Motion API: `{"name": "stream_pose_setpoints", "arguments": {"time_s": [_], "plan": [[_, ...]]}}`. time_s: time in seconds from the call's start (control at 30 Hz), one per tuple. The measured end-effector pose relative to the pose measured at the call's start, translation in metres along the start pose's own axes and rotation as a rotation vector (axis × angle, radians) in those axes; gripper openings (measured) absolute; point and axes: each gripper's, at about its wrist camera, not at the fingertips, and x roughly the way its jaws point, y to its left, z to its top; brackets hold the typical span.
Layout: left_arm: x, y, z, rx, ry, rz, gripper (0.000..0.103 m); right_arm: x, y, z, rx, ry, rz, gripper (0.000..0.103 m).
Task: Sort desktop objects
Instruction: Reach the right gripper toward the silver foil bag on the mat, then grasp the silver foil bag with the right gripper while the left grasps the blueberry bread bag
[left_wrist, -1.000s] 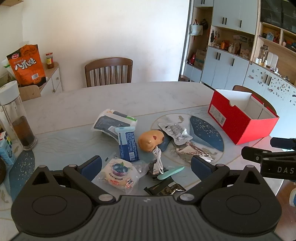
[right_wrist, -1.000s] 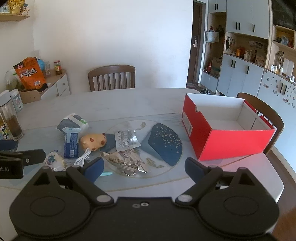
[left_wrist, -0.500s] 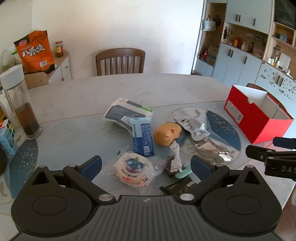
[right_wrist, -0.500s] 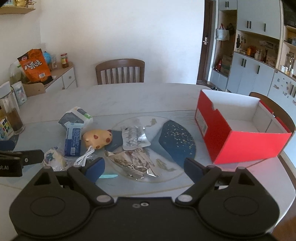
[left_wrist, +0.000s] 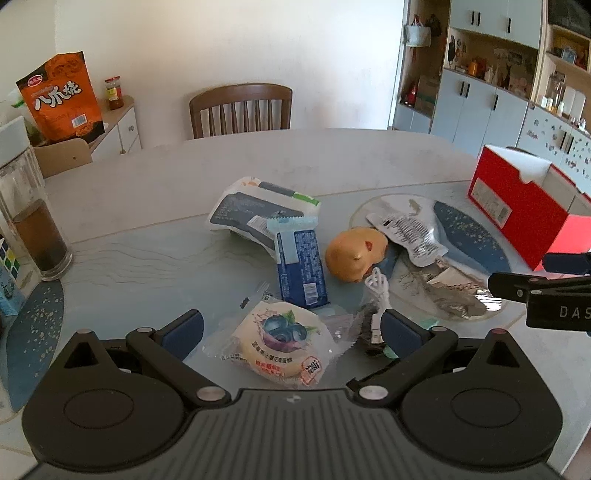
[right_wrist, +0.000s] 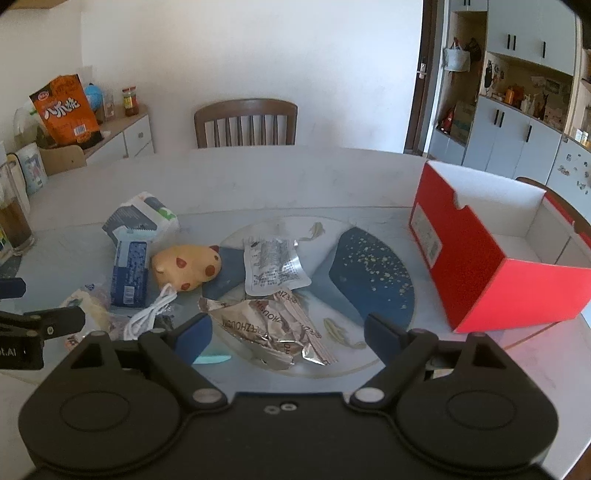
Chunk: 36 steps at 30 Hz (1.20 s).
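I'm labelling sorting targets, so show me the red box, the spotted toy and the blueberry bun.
red box (right_wrist: 517, 291): right wrist view, its near red wall.
spotted toy (right_wrist: 186, 266): right wrist view, its body.
blueberry bun (left_wrist: 282, 341): left wrist view, the printed wrapper front.

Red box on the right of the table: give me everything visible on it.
The red box looks like cardboard, glossy red outside and white inside, lidless and standing upright, open side up. A white label sits on its short end facing the clutter, and that end's top rim has a small notch. What shows of the inside holds nothing. It rests on the table near the right edge, beside the round glass disc, apart from the snack packets. Neither gripper touches it.
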Motion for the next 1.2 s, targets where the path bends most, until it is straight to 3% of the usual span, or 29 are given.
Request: {"name": "stream_pose_setpoints", "arguments": {"time_s": [0.47,0.77,0.87,1.2], "plan": [[0.039,0.007,-0.009,0.025,0.053,-0.02,0.102,0.041,0.007,-0.001,-0.039,0.064,0.012,0.088],[0.048,0.011,-0.007,0.012,0.052,-0.045,0.102,0.063,0.013,-0.001,-0.063,0.106,0.026,0.078],[0.049,0.014,-0.006,0.004,0.053,-0.046,0.094,0.066,0.015,-0.001,-0.069,0.122,0.034,0.072],[0.046,0.016,-0.005,-0.014,0.032,-0.06,0.083,0.069,0.014,-0.002,-0.073,0.151,0.035,0.059]]}}
